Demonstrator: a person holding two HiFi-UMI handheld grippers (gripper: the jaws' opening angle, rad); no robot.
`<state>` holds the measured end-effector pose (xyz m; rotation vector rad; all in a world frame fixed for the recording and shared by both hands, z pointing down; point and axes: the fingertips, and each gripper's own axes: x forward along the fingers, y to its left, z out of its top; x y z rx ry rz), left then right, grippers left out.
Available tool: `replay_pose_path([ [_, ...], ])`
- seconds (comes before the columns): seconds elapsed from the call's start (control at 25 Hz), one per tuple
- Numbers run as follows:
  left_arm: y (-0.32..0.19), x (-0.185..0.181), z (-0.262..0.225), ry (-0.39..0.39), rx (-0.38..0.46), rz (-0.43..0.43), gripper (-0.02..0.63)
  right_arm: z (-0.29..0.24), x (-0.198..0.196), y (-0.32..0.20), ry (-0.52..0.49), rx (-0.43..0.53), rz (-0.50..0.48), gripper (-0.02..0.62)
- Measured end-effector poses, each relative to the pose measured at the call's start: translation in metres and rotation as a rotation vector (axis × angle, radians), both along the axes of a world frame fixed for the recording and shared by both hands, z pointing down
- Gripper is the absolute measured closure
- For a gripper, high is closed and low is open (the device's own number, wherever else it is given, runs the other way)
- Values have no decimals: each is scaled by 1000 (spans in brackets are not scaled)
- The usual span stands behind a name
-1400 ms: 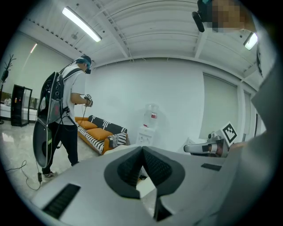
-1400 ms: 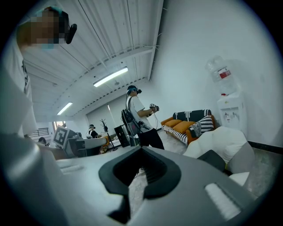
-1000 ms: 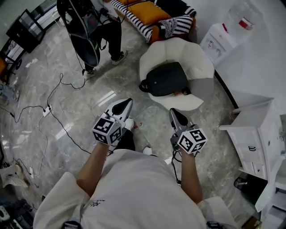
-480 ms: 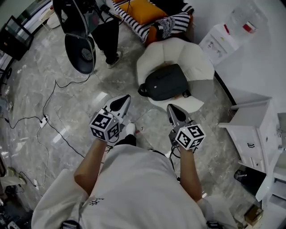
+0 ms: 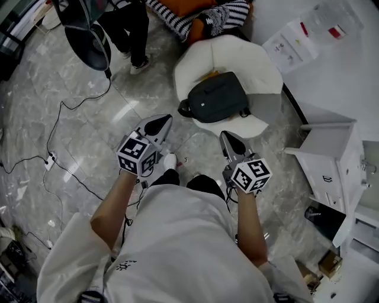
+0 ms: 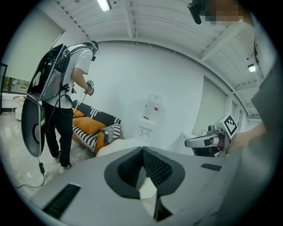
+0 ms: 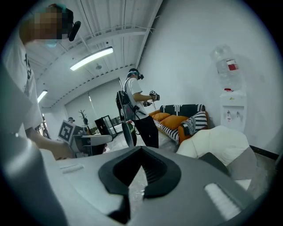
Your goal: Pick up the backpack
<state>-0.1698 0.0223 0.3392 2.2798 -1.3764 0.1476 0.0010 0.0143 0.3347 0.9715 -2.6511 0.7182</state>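
Note:
A black backpack (image 5: 218,97) lies on the seat of a round white armchair (image 5: 237,50) in the head view. My left gripper (image 5: 161,123) is shut and empty, over the floor a short way left of and short of the chair. The right gripper (image 5: 228,140), also shut and empty, points at the chair's front edge just short of the backpack. In the left gripper view the closed left gripper (image 6: 143,151) hides the backpack; the armchair (image 6: 117,145) shows behind it. From the right gripper view, the armchair (image 7: 221,141) lies right of the closed right gripper (image 7: 141,155).
Another person (image 5: 127,23) carrying a large black rig stands at the upper left. A striped sofa (image 5: 219,15) sits behind the chair, a water dispenser (image 5: 290,47) to its right. White cabinets (image 5: 331,160) stand at right. Cables (image 5: 65,118) and a power strip (image 5: 48,158) lie on the marble floor.
Both grippers have moved forward toward the armchair, and the backpack now lies closer to them. Both stay shut. The other person has shifted toward the top edge.

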Motion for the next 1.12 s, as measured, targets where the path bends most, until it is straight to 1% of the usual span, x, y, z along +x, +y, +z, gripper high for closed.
replay_pose_path([
  [0.24,-4,-10,27,26,-56,-10,609,27,-4,-5,38,-50,3,592],
  [0.36,-4,-7,37,33,-81,-10,609,36,-2,-11,30,-77,5,592],
  [0.52,-7,-6,52,16,-115,-26,609,50,-3,-22,15,-102,-7,592],
  [0.64,-12,-7,65,-5,-144,-53,609,64,-6,-32,19,-113,-32,592],
  [0.8,-32,-1,76,-19,-175,-98,609,84,-7,-53,23,-122,-80,593],
  [1.12,-87,26,91,-42,-208,-124,609,122,-6,-103,34,-131,-149,593],
])
